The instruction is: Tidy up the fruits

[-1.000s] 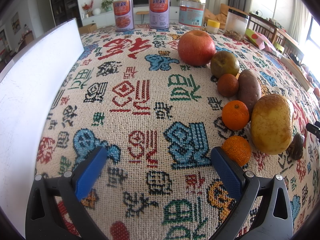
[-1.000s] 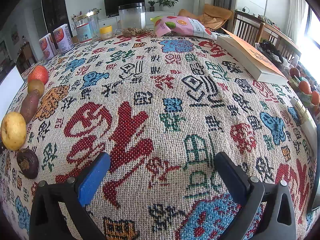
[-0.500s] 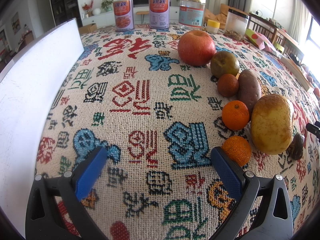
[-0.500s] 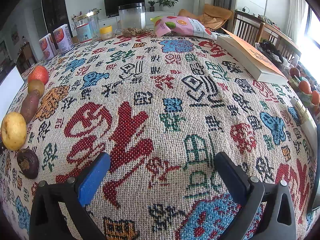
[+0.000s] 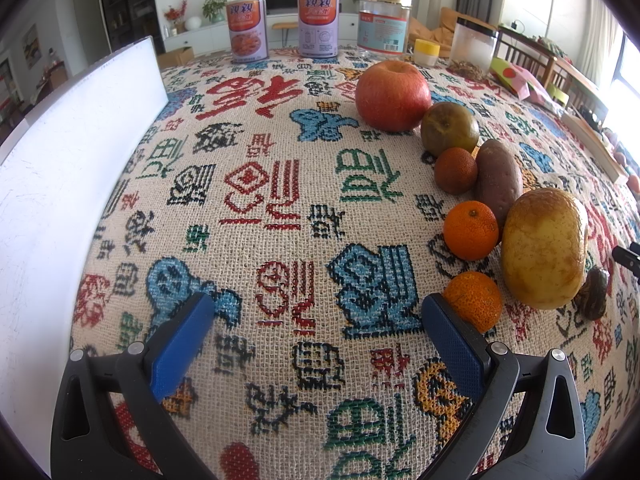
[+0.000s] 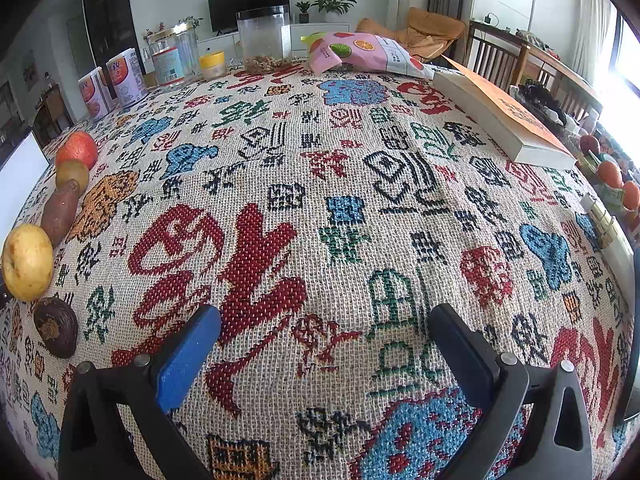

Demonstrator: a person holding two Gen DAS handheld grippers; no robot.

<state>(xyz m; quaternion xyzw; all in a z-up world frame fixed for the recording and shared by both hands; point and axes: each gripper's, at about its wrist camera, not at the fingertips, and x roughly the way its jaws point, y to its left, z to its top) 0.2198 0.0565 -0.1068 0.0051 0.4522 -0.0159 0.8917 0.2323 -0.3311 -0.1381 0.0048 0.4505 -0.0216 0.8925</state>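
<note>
Beside my left tool [image 5: 316, 336], gaping empty, sat a tangerine [image 5: 473, 300]: light, soft-skinned, best pinched gently across its middle. My right tool [image 6: 326, 344] gaped empty too.

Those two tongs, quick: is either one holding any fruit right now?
Left tongs: open, holding nothing; a mandarin sits just beside the right finger.
Right tongs: open, holding nothing, over bare tablecloth.

2 oranges [image 5: 471, 230], 1 apple [image 5: 393, 95], 2 cans [image 5: 246, 27], 3 jars [image 5: 384, 21]

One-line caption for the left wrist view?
Open left tongs hover over patterned tablecloth, beside a row of fruit led by a red apple.
</note>
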